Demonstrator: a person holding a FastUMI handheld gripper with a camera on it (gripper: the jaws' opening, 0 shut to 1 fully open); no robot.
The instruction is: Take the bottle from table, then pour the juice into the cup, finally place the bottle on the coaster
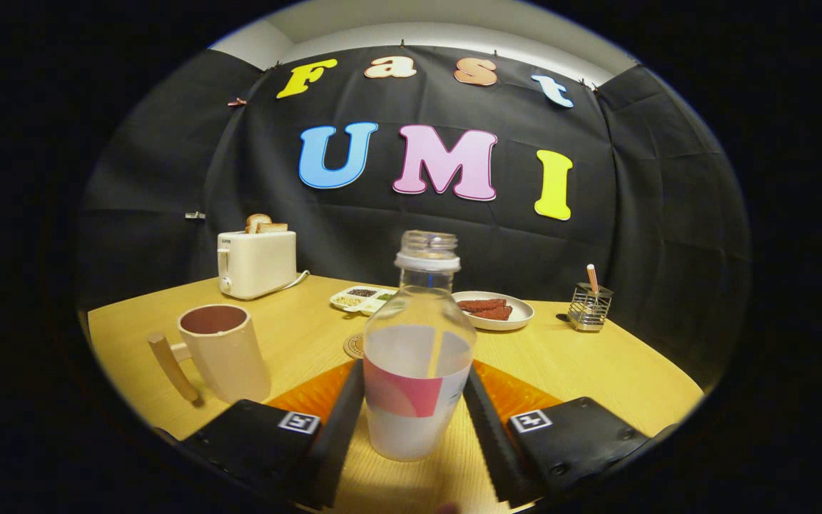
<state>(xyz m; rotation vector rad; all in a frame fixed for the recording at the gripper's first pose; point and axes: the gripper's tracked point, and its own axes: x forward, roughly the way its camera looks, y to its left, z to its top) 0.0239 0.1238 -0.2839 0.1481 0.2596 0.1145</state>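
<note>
The bottle [418, 357] stands upright on the worktop [596, 364], right between the two fingers [340, 421], its long axis straight up and its open, capless neck well above them. The gripper [414, 421] reaches it from the near edge of the worktop, and the fingers flank the bottle's lower half at the level of its label; each looks to be touching the bottle's side or just shy of it, and I cannot tell for sure whether they press on it yet. They are set about as wide as the bottle itself, neither spread wide nor closed. The bottle's base looks to rest on the wood, so it seems not yet lifted. The cup [222, 350], with its wooden handle turned toward the near edge, stands off to the left of the fingers, near the bottle but apart from it, so pouring will call for a lift and a tilt leftward. The round coaster [354, 345] lies just beyond the bottle, partly hidden behind it, toward the middle of the worktop. Farther back, near the far edge, stand a toaster [256, 263], a plate [518, 312] of food and a small wire holder [589, 307].
</note>
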